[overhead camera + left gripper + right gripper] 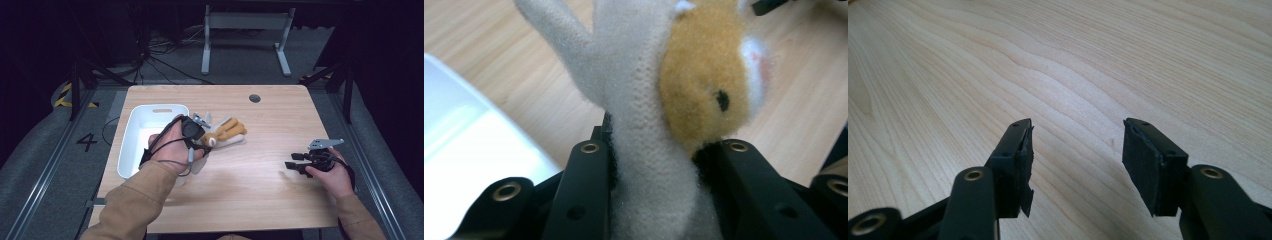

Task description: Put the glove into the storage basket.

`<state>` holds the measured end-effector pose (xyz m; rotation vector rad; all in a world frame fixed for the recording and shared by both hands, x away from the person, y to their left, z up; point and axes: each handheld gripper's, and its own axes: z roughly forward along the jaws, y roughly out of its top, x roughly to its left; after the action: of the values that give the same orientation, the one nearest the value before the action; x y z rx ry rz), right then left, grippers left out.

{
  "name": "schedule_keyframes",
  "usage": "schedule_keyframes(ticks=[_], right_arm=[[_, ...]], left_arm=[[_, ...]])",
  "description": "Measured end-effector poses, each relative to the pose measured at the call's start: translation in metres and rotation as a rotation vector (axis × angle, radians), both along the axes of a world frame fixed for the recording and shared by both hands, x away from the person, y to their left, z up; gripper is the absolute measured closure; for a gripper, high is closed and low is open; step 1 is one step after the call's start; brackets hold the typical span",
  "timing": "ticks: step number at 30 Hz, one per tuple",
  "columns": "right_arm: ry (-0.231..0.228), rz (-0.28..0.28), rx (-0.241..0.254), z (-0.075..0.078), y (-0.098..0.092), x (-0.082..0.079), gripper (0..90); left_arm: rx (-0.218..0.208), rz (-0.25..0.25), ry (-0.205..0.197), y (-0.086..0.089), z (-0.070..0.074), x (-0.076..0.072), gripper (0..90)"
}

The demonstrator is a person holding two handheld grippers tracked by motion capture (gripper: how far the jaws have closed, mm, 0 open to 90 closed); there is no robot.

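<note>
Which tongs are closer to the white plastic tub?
Left. The left tongs hang beside the white plastic tub, clamped on a tan and grey plush toy. The right tongs are across the table.

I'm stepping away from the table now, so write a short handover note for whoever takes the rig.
Left hand-held gripper: shut on the plush toy, gripping its pale fabric part, held beside the white bin.
Right hand-held gripper: open, nothing between its jaws, low over the bare wooden table at the right.
Done: toy picked up.
Left: likely to set the toy into the bin, which looks empty from the high view, then release.
</note>
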<state>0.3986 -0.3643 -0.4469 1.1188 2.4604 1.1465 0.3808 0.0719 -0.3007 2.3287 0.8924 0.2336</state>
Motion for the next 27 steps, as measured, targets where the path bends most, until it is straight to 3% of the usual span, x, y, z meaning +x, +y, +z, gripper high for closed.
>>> schedule_keyframes(ticks=[5,7,8,18,27], right_arm=[[0.010,-0.005,0.002,-0.002,-0.002,0.000,46.7],[0.012,-0.006,0.002,-0.002,-0.002,-0.001,46.7],[0.011,-0.006,0.002,-0.003,-0.003,-0.001,46.7],[0.019,0.009,0.002,-0.005,0.000,-0.001,46.8],[0.019,-0.008,0.008,-0.004,-0.007,-0.005,46.7]], left_arm=[[-0.018,0.060,-0.004,0.018,0.005,0.005,69.8],[-0.023,0.086,0.002,0.026,0.005,0.008,69.7],[-0.015,0.122,0.022,0.032,0.004,0.011,69.7],[-0.023,0.215,0.033,0.055,0.002,0.019,69.6],[-0.042,0.333,0.057,0.077,-0.001,0.028,69.6]])
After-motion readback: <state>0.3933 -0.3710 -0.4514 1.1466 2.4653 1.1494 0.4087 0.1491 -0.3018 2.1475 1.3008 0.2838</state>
